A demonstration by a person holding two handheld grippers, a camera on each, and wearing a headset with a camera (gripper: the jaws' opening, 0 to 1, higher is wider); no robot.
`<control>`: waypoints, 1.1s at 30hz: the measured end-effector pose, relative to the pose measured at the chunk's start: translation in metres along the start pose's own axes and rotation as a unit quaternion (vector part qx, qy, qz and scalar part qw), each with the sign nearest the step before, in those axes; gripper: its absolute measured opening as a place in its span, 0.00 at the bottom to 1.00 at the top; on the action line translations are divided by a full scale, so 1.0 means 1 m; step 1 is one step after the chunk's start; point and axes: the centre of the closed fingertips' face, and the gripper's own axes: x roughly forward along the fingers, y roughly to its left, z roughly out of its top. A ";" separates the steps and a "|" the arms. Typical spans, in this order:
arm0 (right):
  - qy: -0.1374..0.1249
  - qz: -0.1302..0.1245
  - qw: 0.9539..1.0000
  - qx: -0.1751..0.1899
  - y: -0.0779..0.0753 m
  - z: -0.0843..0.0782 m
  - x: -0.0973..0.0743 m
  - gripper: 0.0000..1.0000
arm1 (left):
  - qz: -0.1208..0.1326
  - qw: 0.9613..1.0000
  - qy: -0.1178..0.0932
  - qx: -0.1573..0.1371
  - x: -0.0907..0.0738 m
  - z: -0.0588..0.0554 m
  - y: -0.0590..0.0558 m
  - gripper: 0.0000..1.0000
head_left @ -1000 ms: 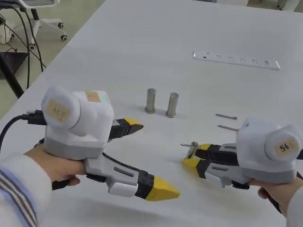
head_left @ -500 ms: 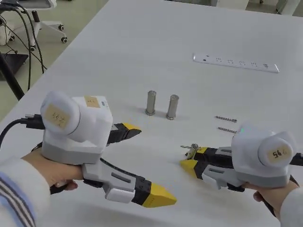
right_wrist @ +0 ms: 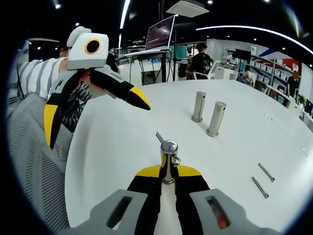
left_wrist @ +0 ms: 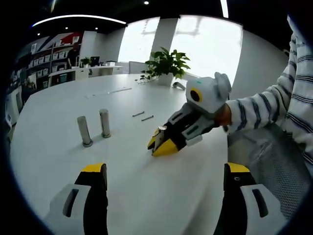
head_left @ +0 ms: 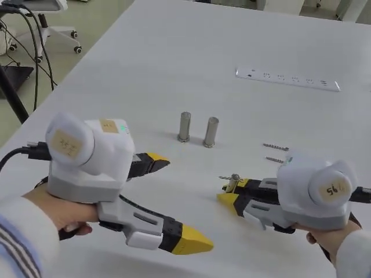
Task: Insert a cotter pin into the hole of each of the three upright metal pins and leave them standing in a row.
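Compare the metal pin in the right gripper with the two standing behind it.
The held pin is clamped in the right gripper; the two standing pins stand free on the table. The held pin carries a cotter pin through it; the standing pins show none. All three are silvery cylinders.

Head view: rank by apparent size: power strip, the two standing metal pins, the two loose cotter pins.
1. Power strip, largest, though farthest away.
2. Left standing pin and right standing pin, alike, not ranked.
3. Farther cotter pin and nearer cotter pin, smallest, alike.
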 end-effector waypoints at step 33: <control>-0.014 0.025 0.999 -0.027 0.017 0.028 0.054 0.04 | 0.013 0.999 -0.014 -0.033 -0.008 -0.007 0.013 0.97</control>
